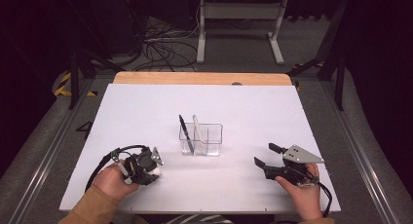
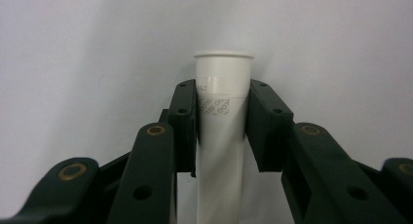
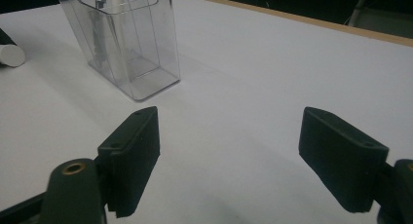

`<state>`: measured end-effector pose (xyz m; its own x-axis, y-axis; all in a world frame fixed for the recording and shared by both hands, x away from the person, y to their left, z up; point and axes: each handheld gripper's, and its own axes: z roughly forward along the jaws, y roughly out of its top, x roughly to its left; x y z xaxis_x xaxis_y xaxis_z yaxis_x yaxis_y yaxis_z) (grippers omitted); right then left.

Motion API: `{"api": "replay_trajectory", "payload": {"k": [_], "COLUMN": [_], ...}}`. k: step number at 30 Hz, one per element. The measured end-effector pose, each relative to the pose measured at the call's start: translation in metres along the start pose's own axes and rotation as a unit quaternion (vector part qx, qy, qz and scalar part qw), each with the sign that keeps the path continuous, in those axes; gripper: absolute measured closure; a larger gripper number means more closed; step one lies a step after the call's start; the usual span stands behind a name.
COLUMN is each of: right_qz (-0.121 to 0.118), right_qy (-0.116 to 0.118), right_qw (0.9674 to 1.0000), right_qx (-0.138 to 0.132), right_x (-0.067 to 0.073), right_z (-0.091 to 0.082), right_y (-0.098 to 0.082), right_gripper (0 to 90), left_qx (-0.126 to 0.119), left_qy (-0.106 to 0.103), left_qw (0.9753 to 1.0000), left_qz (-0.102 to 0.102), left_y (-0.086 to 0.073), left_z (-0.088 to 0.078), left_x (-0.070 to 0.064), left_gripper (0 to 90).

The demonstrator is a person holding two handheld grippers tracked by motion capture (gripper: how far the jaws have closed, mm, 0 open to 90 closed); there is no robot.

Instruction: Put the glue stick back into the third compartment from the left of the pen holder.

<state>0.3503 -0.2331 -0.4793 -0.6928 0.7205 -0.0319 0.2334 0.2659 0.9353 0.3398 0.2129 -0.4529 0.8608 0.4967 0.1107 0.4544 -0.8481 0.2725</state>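
A white pen-like tube (image 2: 223, 73) with a rimmed end stands between the pads of my left gripper (image 2: 223, 121), which is shut on it. In the high view that gripper (image 1: 151, 169) sits at the near left of the table with the white tube (image 1: 154, 173) at its tip. A clear plastic holder (image 1: 214, 136) stands in the middle, with a black pen (image 1: 184, 129) and a white pen (image 1: 197, 126) leaning in it. My right gripper (image 1: 265, 155) rests at the near right, open, pointing toward the holder (image 3: 146, 63). Nothing lies between its jaws (image 3: 229, 151).
A white board (image 1: 146, 107) covers the table, with a wooden strip (image 1: 199, 78) along the far edge. Beyond it are cables (image 1: 160, 48) on the floor and a white frame (image 1: 238, 19). The tube's end (image 3: 9, 55) shows at the left of the right gripper view.
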Motion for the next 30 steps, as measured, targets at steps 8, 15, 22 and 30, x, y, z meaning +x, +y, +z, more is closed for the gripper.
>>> {"api": "replay_trajectory", "payload": {"k": [8, 15, 22, 30], "right_qz": [0.000, 0.000, 0.000, 0.000], "right_qy": [-0.001, 0.000, -0.001, -0.003], "right_qw": [1.0000, 1.0000, 1.0000, 1.0000], "right_qx": [0.001, 0.000, 0.000, 0.004], "right_x": [0.000, 0.000, 0.000, 0.000], "right_z": [0.000, 0.000, 0.000, 0.000], "right_y": [0.000, 0.000, 0.000, 0.000], "right_gripper": [23.6, 23.7, 23.6, 23.4], "left_qx": [-0.036, -0.042, -0.085, -0.135], "left_qy": [0.011, 0.012, 0.017, 0.016], "left_qw": [0.9993, 0.9990, 0.9962, 0.9905], "left_qz": [-0.004, -0.005, -0.011, -0.016], "left_y": [-0.002, -0.002, -0.002, 0.001], "left_z": [-0.015, -0.018, -0.031, -0.044], "left_x": [0.000, -0.001, 0.000, 0.004], "left_gripper": [67.9, 67.9, 67.9, 67.8]}}
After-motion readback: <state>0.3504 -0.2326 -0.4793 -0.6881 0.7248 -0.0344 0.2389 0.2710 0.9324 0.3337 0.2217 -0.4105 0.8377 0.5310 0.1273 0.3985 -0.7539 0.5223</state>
